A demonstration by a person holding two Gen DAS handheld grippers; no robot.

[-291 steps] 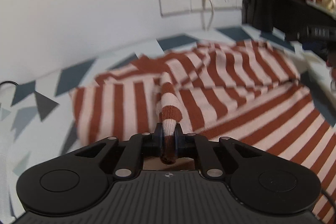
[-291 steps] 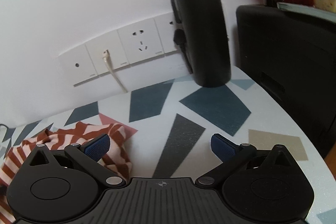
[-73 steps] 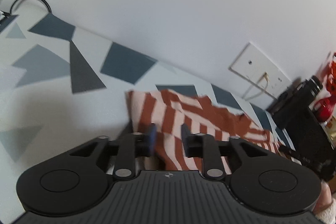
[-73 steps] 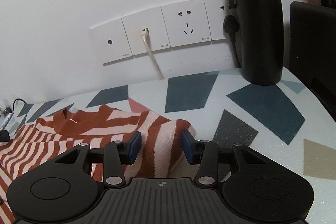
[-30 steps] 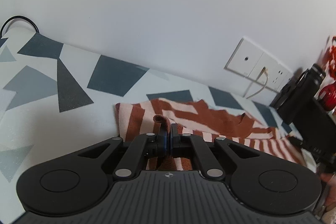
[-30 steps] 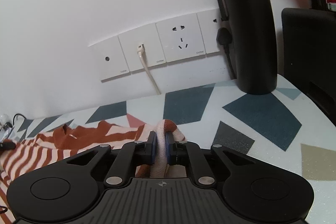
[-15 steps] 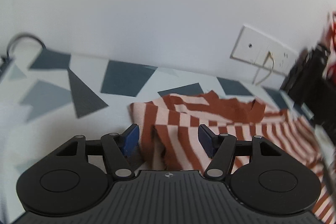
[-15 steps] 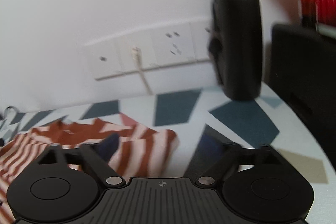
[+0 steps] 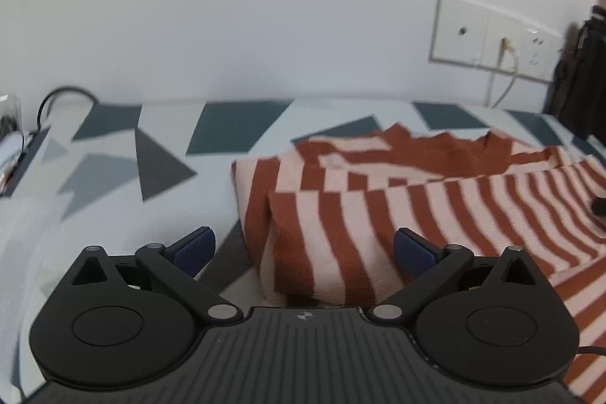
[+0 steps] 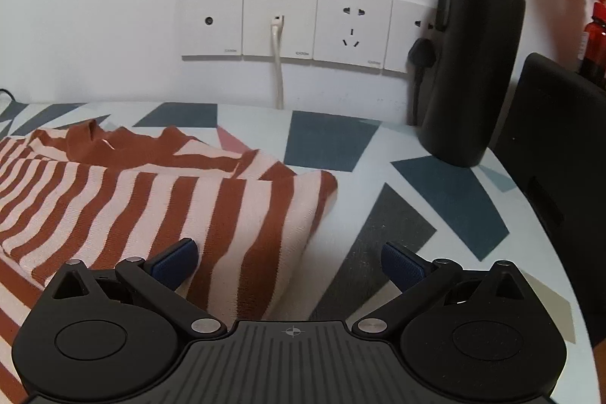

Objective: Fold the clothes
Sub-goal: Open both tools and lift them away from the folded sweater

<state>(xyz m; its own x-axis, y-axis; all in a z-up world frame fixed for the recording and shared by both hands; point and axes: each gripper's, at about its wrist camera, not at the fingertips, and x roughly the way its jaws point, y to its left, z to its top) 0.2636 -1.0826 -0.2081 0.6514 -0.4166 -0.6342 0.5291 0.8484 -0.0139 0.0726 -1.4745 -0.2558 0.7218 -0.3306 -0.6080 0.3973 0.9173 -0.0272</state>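
A rust-and-cream striped sweater (image 9: 435,199) lies folded on the patterned table, its collar toward the wall. Its left folded edge sits just ahead of my left gripper (image 9: 303,247), which stands wide open above the cloth with nothing held. In the right wrist view the sweater (image 10: 170,199) fills the left half, its right folded corner near the middle. My right gripper (image 10: 289,258) hangs wide open over that corner, gripping nothing. The blue pads (image 10: 176,258) are bare.
A tall black bottle (image 10: 477,63) stands at the back right by the wall sockets (image 10: 288,23), where a white cable (image 10: 278,63) is plugged in. A black box (image 10: 560,154) sits at the far right. A dark cable loop (image 9: 64,97) lies at the left wall.
Both grippers were shut on the sweater's folded corners a second ago. They have let go, opened wide and drawn back a little. The sweater now lies flat.
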